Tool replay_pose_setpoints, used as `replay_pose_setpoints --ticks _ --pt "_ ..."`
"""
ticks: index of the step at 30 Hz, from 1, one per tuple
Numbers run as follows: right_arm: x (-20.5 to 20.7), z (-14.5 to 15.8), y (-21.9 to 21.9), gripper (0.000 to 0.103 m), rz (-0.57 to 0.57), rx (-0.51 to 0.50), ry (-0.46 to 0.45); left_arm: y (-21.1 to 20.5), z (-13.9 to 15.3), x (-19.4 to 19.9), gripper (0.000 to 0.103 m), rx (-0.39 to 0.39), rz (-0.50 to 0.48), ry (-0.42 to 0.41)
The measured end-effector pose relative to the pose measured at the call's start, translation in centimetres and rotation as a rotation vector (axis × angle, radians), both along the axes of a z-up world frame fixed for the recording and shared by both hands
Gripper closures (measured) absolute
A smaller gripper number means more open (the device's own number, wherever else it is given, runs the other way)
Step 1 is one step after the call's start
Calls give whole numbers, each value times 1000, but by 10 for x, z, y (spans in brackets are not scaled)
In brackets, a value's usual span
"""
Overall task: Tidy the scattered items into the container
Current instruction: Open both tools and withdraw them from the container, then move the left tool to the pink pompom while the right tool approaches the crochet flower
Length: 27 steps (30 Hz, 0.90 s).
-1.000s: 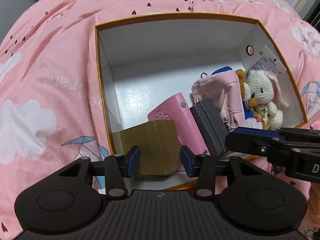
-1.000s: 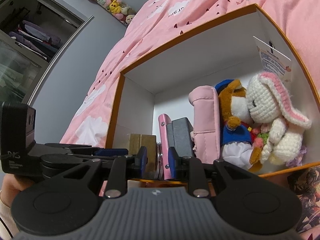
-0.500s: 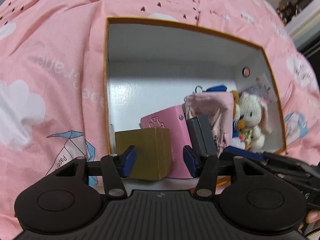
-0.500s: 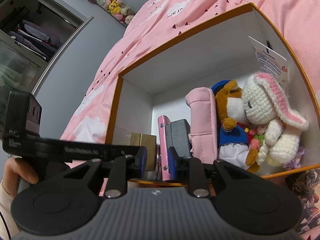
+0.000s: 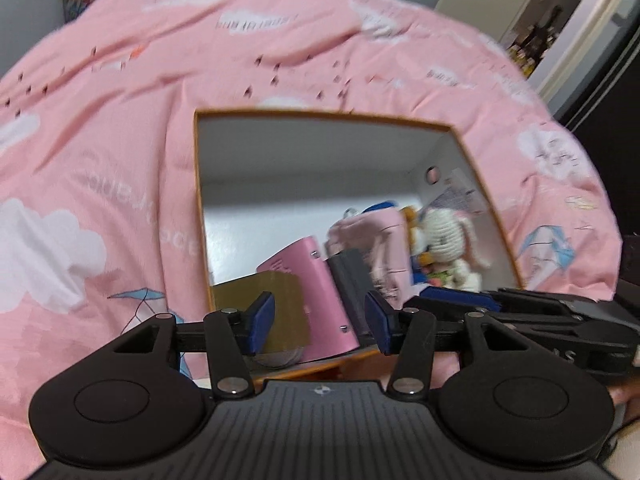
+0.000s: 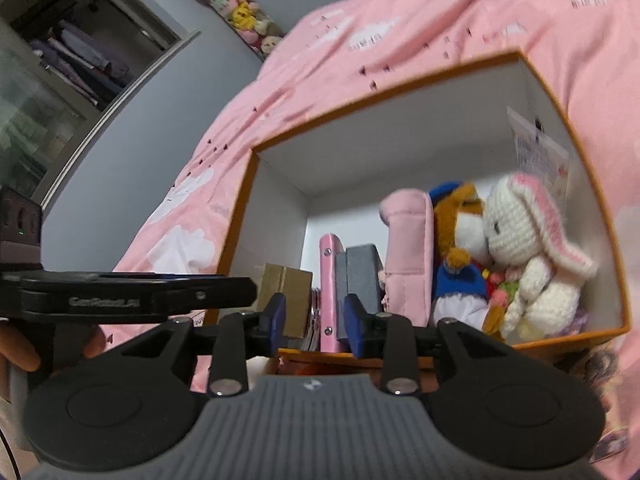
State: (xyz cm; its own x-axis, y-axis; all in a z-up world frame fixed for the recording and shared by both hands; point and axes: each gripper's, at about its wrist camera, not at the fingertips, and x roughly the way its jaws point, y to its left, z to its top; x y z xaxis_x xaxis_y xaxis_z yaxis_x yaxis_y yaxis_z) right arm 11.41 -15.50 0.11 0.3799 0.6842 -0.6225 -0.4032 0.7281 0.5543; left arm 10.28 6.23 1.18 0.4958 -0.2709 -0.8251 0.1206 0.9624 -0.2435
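The right gripper point(image 6: 315, 318) is opening its fingers around nothing — the pink case point(image 6: 329, 288) and grey box point(image 6: 362, 276) stand just beyond, inside the box point(image 6: 360, 92). The left gripper point(image 5: 316, 322) is spread and empty too, the gold box point(image 5: 276, 300) at 11 o'clock of it. 2 plush toys point(image 6: 516, 256) fill the box's 3 o'clock side. This looks like the release step; next, likely pull both back over the bed point(image 5: 120, 140) — nothing scattered shows.

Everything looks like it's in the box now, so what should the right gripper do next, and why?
Probably draw the right gripper back, clear of the box. Its fingers are opening with nothing pressed between them, and the pink wallet and grey case already stand inside.
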Motion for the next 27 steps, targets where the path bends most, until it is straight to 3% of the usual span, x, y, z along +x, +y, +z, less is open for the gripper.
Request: replay_pose_setpoints --ticks 4,9,18,27 --pt "-15 14 -10 65 12 -30 -86 -4 13 -25 45 8 -29 -78" --pt "-36 17 -18 65 60 -52 -102 -4 9 -51 45 56 -52 -80" --pt "-51 -11 -14 66 73 -143 -22 -12 -44 -84 37 131 -93 0" --pt "-54 -23 2 66 111 -240 -31 -33 -89 -84 34 267 -167 48"
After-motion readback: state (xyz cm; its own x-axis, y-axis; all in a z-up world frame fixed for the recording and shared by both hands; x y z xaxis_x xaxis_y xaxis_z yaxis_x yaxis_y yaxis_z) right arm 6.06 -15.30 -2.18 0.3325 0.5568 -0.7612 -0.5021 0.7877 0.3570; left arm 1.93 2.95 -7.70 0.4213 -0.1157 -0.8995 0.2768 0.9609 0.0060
